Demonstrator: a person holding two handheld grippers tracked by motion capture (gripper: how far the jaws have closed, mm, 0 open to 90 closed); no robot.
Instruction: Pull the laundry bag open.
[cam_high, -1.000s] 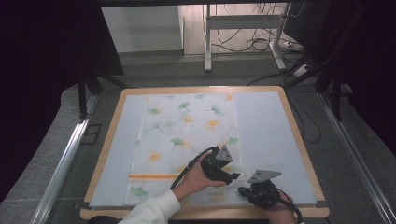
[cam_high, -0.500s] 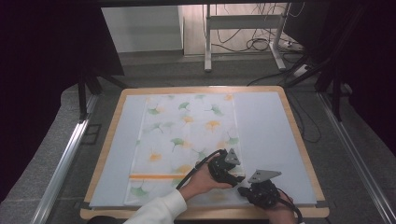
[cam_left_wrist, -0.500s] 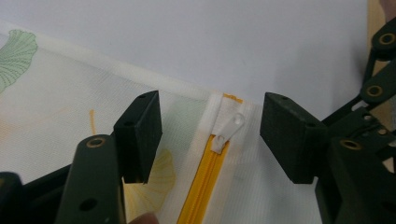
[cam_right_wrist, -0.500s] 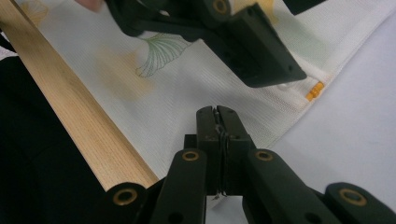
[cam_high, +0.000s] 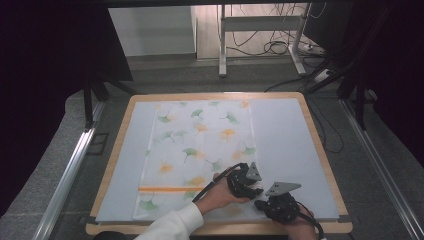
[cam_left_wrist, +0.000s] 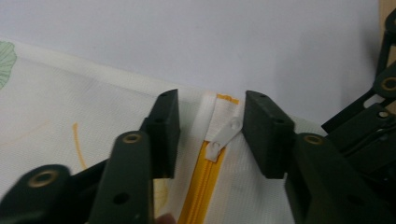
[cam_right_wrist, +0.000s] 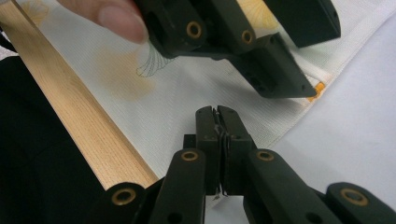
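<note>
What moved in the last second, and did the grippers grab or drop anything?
The left hand-held gripper slid toward the near right corner of the cloth, closer to the right hand-held gripper. It now sits open around the white zipper pull, not gripping it. Nothing was let go. The right one stayed put, shut on the cloth's edge, and the cloth lies flat on the table as before.

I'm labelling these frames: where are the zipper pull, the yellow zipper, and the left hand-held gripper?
zipper pull (cam_left_wrist: 224, 136), left gripper view, white tab.
yellow zipper (cam_left_wrist: 201, 186), left gripper view, teeth strip.
left hand-held gripper (cam_left_wrist: 210, 135), left gripper view, midway between its fingertips.
</note>
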